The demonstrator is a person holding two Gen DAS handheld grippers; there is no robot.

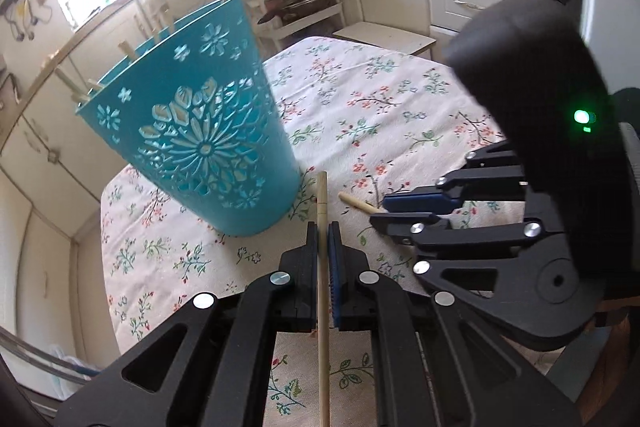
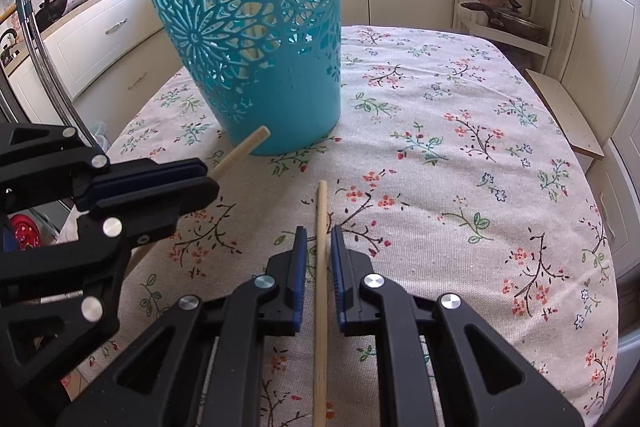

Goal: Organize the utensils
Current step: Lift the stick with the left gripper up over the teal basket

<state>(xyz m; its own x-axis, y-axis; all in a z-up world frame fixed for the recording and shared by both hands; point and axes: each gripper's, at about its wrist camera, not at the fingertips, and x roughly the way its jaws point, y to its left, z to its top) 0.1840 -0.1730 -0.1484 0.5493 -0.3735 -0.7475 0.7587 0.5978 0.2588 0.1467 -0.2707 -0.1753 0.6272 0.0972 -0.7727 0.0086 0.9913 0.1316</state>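
1. Chopsticks, two, wooden: one per gripper, each lying lengthwise between its fingers with the tip pointing forward toward the holder, ready for dropping in.
2. Left gripper (image 1: 322, 227): fingers closed on left chopstick (image 1: 322, 291); stick pinched at mid-length.
3. Right gripper (image 2: 319, 233): fingers around right chopstick (image 2: 320, 283); slight gaps show either side, so firm grip unconfirmed.
4. Teal holder (image 2: 256, 39): perforated cup, standing on floral-clothed surface (image 2: 460, 155) just ahead of both grippers; wooden sticks already inside, ends above rim.
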